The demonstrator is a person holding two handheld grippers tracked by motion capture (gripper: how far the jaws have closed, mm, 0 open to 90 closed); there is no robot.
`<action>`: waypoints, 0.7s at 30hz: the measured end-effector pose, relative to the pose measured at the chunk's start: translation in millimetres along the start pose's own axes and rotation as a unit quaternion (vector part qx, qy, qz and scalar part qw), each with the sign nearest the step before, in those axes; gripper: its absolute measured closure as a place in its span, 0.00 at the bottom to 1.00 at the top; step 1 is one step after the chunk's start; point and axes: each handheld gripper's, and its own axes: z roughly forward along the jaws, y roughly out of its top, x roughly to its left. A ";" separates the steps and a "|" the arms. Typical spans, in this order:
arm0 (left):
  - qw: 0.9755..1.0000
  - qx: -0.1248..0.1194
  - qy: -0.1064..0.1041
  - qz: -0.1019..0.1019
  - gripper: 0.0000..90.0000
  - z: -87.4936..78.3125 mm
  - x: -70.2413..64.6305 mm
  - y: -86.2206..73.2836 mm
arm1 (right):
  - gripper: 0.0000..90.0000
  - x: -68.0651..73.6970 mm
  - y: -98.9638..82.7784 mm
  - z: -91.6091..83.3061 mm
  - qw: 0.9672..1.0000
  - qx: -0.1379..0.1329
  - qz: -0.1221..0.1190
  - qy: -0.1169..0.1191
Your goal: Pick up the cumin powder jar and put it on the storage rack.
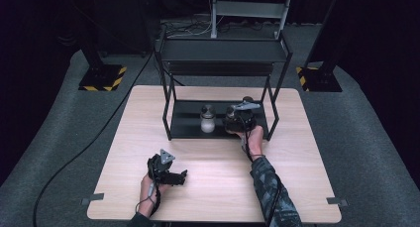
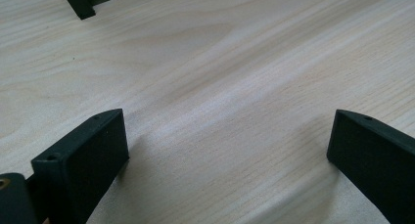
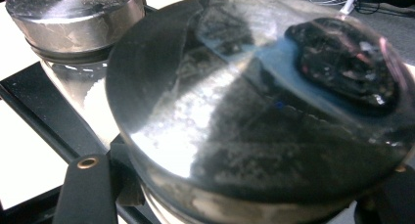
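Here the right gripper [image 1: 236, 119] is at the lower shelf [image 1: 188, 119] of the black rack [image 1: 224, 51] and is clenched on a jar with a metal lid [image 3: 254, 111]. In the right gripper view the shiny lid sits just above the jaws, and one black jaw presses at the jar's side below the lid rim. The grip is taken low under the lid, I think, so that the jar stays upright and the jaws do not slip on the smooth metal. The jar stands at the right part of the shelf, or very close over it — whether its bottom touches the shelf I cannot tell.

A second jar [image 1: 207, 119], with white content and the same kind of lid, stands just beside it to the left, apart from the gripper.

The left gripper [image 1: 174, 177] rests low over the wooden table [image 1: 208, 187], near the front edge and well apart from the rack. Its jaws stand wide and hold nothing — it seems only to wait, out of the way.
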 end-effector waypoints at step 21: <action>1.000 0.000 0.000 0.000 0.01 0.0 0.1 0.1 | 0.34 -4.7 3.9 15.3 0.999 0.012 -0.032 0.028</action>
